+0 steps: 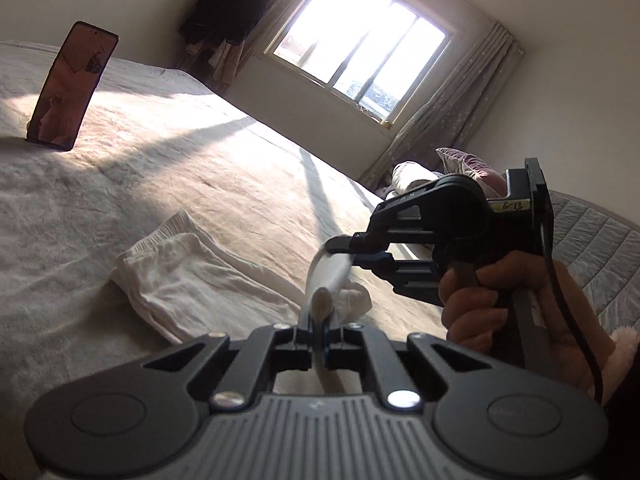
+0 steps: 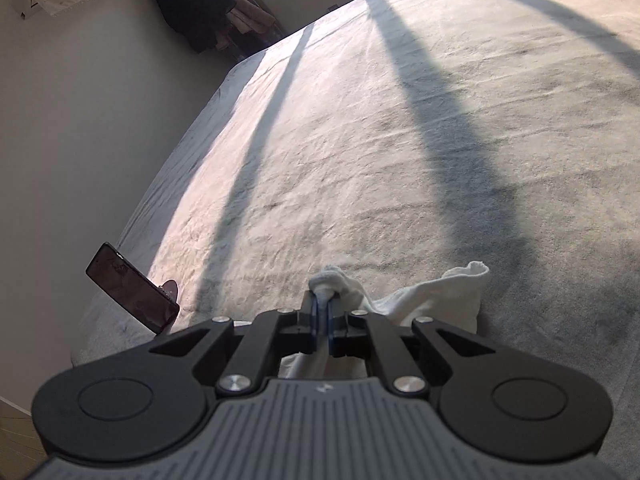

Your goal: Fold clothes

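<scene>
Garment (image 2: 436,300) partly hidden behind right gripper (image 2: 323,308).

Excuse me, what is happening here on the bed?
A person is folding a white garment on a bed. Each hand holds a hand-held gripper. The left hand-held gripper and the right hand-held gripper are both shut on an edge of the white garment, lifting that part off the bed while the rest lies on the cover. A phone stands propped on the bed nearby.
</scene>
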Tool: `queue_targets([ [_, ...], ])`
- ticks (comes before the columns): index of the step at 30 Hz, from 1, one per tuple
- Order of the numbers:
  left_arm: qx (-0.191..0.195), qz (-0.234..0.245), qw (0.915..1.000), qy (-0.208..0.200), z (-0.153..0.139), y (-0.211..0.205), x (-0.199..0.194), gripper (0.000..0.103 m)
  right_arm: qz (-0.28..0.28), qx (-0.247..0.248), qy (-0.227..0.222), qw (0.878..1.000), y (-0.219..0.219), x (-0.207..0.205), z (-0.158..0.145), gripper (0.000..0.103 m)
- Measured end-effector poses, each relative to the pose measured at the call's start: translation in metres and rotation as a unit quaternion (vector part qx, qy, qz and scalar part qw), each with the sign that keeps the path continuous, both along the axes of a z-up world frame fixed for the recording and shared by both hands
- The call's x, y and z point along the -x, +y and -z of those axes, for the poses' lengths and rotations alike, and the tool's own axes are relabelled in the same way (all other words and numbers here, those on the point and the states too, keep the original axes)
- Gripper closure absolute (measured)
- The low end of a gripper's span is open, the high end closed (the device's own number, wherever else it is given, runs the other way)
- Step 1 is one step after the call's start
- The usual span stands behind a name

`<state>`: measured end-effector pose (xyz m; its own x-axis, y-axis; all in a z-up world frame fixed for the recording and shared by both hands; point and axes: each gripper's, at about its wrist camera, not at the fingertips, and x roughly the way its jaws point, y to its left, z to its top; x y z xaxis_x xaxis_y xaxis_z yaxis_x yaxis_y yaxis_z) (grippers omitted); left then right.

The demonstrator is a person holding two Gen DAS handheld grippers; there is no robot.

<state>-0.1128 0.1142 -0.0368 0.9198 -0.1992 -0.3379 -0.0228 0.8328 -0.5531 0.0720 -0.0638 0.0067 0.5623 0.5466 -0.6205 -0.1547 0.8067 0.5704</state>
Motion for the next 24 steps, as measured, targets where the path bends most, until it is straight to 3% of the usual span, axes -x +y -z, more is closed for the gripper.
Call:
queue_targets([
  [6,0.03,-0.044,0.9982,0.026,0.011,0.034,-0.003,0.099,-0.026,0.027,0.003,0.999,0.051,-0.013,0.011,0.098],
  [17,0.045,-0.102,0.992,0.059,0.025,0.073,-0.008,0.099,-0.068,0.046,0.009,0.997,0.106,-0.024,0.023,0.097],
  [20,0.042,-0.109,0.9905,0.072,0.025,0.077,-0.01,0.098,-0.086,0.032,0.0,0.996,0.107,-0.024,0.022,0.087],
  [23,0.03,-0.115,0.9901,0.076,0.019,0.079,-0.009,0.093,-0.097,0.001,-0.009,0.995,0.098,-0.023,0.018,0.085],
  [24,0.025,-0.113,0.9906,0.073,0.015,0.079,-0.009,0.091,-0.089,0.002,-0.015,0.996,0.091,-0.022,0.015,0.076],
])
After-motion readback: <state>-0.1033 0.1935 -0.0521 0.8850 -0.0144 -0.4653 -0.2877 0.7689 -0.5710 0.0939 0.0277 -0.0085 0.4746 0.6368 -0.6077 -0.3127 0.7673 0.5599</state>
